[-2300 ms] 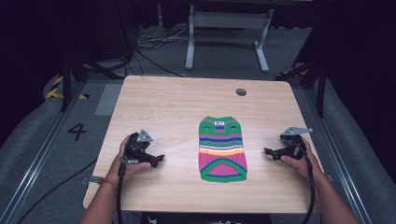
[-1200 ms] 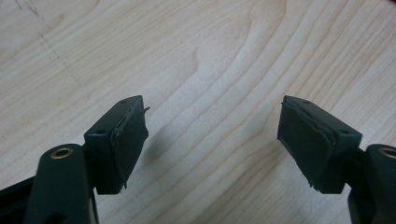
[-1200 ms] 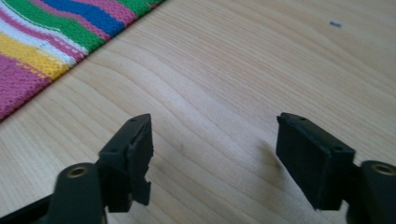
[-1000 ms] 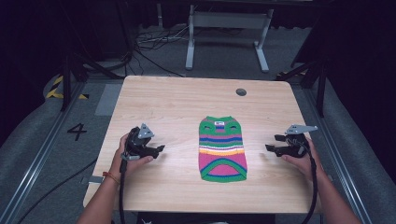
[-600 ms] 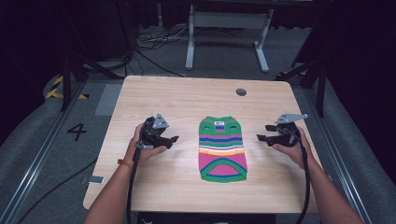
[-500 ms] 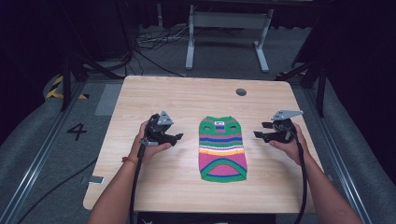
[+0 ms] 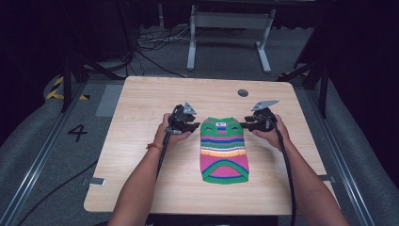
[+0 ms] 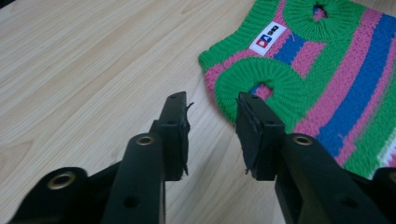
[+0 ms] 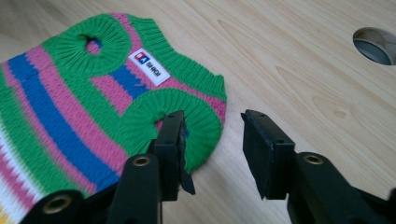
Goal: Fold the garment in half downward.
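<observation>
Sweater: small striped knit sweater [image 7: 224, 149] lies flat on the worktop [image 7: 141, 141], slightly right of centre, neck end toward 12 o'clock, hem toward 6 o'clock; white label [image 8: 267, 36] sits just below the neck.
Armholes: one ribbed green opening [image 8: 261, 84] at the 9 o'clock shoulder, one [image 9: 187, 121] at the 3 o'clock shoulder.
Step in hand: judged an approach to grasp both shoulder corners; no lift yet, cloth lies undisturbed.
Left hand-held gripper [image 8: 212, 133]: jaws parted at moderate width, empty, just beside the 9 o'clock shoulder edge; right-side jaw overlaps the cuff in its own view, contact not certain.
Right hand-held gripper [image 9: 212, 149]: jaws parted alike, empty, straddling the 3 o'clock cuff edge.
Next move calls for: lowering each pair over a cuff edge, then closing on one knit layer.
Pose: both forearms enter from 6 o'clock, hands [image 7: 169, 134] [image 7: 273, 134] angled inward, facing across the neck.
Beyond: round cable hole [image 7: 243, 92] at 12 o'clock.
</observation>
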Demonstrator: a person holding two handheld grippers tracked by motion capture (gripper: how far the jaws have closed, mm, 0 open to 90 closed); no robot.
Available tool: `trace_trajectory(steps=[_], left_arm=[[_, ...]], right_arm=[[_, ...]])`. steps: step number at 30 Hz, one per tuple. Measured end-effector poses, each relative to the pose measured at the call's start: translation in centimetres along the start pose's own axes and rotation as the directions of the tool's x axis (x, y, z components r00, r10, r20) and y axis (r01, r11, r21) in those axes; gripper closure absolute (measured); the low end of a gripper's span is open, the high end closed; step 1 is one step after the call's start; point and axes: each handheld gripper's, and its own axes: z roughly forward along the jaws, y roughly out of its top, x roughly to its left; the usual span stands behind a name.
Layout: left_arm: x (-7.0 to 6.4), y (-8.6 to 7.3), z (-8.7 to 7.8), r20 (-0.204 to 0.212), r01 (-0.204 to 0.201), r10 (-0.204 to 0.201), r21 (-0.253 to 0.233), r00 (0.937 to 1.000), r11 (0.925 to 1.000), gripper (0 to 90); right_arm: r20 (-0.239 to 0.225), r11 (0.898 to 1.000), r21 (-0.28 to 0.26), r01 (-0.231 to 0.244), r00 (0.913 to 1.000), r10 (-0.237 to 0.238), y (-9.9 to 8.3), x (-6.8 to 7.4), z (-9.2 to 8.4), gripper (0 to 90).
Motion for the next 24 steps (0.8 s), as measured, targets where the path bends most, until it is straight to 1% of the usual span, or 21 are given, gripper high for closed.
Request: trace_trajectory(steps=[2,3,4,5,6,7,8,9,10,11,13,14,15,17,19,20,21,22,23,24], left_arm=[[-0.1,0.2,0.7,-0.002,0.005,-0.005,0.0,1.0,1.0,69.5],[-0.1,0.3,1.0,-0.003,0.017,-0.017,-0.009,0.9998,0.9998,69.3],[-0.1,0.4,1.3,-0.002,0.023,-0.023,-0.01,0.9997,0.9997,68.3],[0.0,0.5,1.6,0.007,0.041,-0.041,-0.016,0.9992,0.999,67.2],[0.0,0.5,1.6,0.007,0.041,-0.041,-0.016,0.9992,0.999,67.0],[0.1,0.6,1.8,0.013,0.059,-0.059,-0.026,0.9982,0.9979,65.9],[0.3,0.9,2.2,0.03,0.101,-0.1,-0.051,0.9946,0.9936,65.3],[0.3,0.9,2.2,0.03,0.101,-0.1,-0.051,0.9946,0.9936,64.5],[0.3,1.0,2.6,0.041,0.119,-0.117,-0.06,0.9924,0.9911,64.5],[0.2,1.0,3.0,0.034,0.115,-0.113,-0.048,0.993,0.9923,64.2],[0.0,1.0,3.6,0.011,0.088,-0.088,-0.019,0.996,0.9959,62.4],[-0.2,1.0,4.1,0.018,0.098,-0.098,-0.013,0.9951,0.9951,61.4],[-0.3,1.0,4.3,0.013,0.102,-0.102,-0.009,0.9947,0.9947,61.4],[-0.5,1.0,4.7,0.004,0.092,-0.092,0.003,0.9957,0.9957,61.0],[-0.5,1.0,4.8,0.002,0.088,-0.088,0.008,0.9961,0.9961,61.0],[-0.5,1.0,5.0,0.004,0.1,-0.1,0.004,0.995,0.995,61.1],[-0.5,1.0,5.0,0.004,0.1,-0.1,0.004,0.995,0.995,61.6],[-0.4,0.9,5.1,0.018,0.126,-0.126,-0.002,0.9918,0.992,61.6],[-0.3,0.8,5.1,0.025,0.132,-0.132,-0.006,0.9909,0.9912,62.4],[-0.3,0.8,5.2,0.026,0.134,-0.134,-0.013,0.9907,0.9909,62.5]], right_arm=[[-0.006,1.0,0.0,-0.006,1.0,0.006,0.4,0.1,0.7,62.2],[-0.006,1.0,-0.008,0.0,1.0,0.0,0.6,0.2,1.0,62.7],[-0.009,1.0,-0.01,-0.008,0.9999,0.008,0.7,0.2,1.3,63.0],[-0.015,1.0,-0.009,-0.012,0.9998,0.011,0.8,0.2,1.6,63.1],[-0.015,1.0,-0.009,-0.012,0.9998,0.011,0.8,0.2,1.6,63.1],[-0.015,1.0,-0.009,-0.021,0.9997,0.021,1.1,0.3,2.1,63.6],[-0.012,1.0,-0.015,-0.026,0.9996,0.026,1.1,0.3,2.3,63.6],[-0.012,1.0,-0.015,-0.026,0.9996,0.026,1.1,0.3,2.3,63.6],[-0.017,0.999,-0.022,-0.041,0.999,0.04,1.1,0.4,2.5,63.6],[-0.017,0.998,-0.019,-0.052,0.9985,0.052,1.0,0.4,2.9,63.2],[0.002,0.999,-0.002,-0.044,0.999,0.044,0.9,0.4,3.3,62.8],[0.01,0.999,0.008,-0.044,0.999,0.044,0.8,0.3,3.5,62.9],[0.008,0.999,0.02,-0.049,0.9988,0.049,0.7,0.3,3.8,62.7],[0.018,0.998,0.019,-0.059,0.9981,0.059,0.5,0.1,4.0,60.1],[0.018,0.998,0.014,-0.068,0.9976,0.068,0.5,0.1,4.0,60.2],[0.018,0.998,0.014,-0.068,0.9975,0.068,0.6,0.0,4.1,59.1],[0.018,0.998,0.014,-0.068,0.9975,0.068,0.6,0.0,4.1,59.1],[0.013,0.998,0.019,-0.067,0.9977,0.067,0.6,-0.1,4.1,59.7],[-0.01,0.997,0.021,-0.078,0.9969,0.078,0.6,-0.2,4.3,64.8],[-0.026,0.996,0.023,-0.082,0.9963,0.082,0.6,-0.2,4.3,66.2]])
